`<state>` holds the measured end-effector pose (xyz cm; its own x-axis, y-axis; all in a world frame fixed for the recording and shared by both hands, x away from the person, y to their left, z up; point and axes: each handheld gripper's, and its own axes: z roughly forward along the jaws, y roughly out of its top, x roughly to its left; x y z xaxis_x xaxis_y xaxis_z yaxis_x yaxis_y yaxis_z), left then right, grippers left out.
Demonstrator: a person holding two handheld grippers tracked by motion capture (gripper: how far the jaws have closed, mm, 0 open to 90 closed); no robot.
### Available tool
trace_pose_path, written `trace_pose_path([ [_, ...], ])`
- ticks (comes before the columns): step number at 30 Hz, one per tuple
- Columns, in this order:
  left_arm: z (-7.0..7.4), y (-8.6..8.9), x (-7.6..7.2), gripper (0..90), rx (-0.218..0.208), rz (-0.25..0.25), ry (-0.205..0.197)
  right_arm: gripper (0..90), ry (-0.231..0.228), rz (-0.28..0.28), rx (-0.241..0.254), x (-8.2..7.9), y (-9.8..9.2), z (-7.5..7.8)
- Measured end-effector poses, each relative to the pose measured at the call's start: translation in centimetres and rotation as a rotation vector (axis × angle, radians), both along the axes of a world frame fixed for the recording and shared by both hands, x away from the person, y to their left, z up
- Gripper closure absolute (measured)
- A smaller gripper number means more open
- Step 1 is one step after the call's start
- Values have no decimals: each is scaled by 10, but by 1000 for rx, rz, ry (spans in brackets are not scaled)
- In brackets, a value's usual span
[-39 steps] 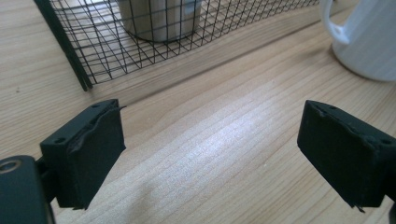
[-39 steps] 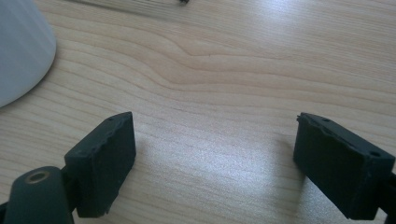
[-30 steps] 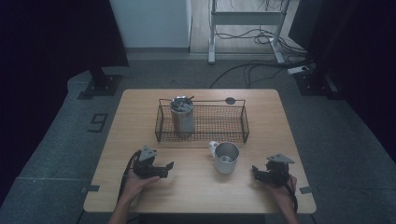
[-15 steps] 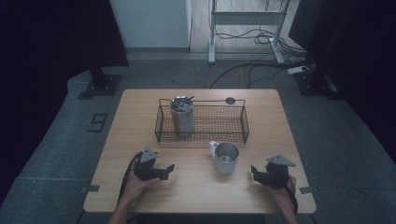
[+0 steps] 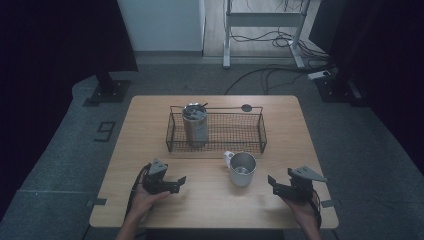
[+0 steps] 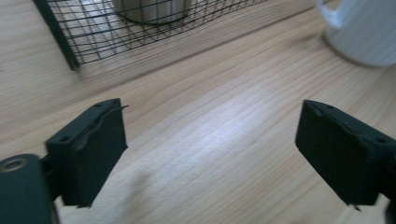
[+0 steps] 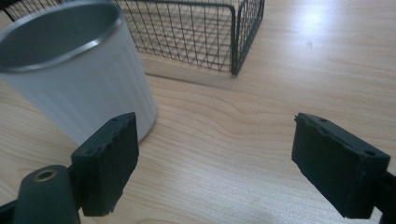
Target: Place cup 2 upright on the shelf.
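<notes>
Toward the far edge of my wooden counter [image 5: 150, 150] stood a wire basket [image 5: 250, 131], a lidded steel tumbler [image 5: 195, 125] upright in its left end.

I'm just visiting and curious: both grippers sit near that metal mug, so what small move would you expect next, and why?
Probably the right gripper eases toward the metal mug. Its jaws stand apart with nothing between them, and in the right gripper view the mug stands upright just ahead, beside one jaw. The mug is outside the wire basket, where a steel tumbler already stands.
</notes>
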<state>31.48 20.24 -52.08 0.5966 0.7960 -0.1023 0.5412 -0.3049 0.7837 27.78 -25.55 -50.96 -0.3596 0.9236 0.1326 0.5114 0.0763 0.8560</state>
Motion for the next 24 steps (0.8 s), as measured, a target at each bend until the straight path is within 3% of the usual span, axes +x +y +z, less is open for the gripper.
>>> trace_pose_path([
  [2, 1, -1, -1, 108, 4, 1, -6, 148, -2, 1, 4, -1, 0, 1],
  [3, 1, -2, -1, 107, 1, -1, -7, 148, -5, 16, 38, -3, 0, 5],
  [5, 1, -2, -1, 107, 2, -1, -6, 150, -13, 29, 57, -5, 3, 8],
  [24, -5, -1, 1, 107, 7, 14, 19, 145, -34, 138, 59, -7, 38, 20],
])
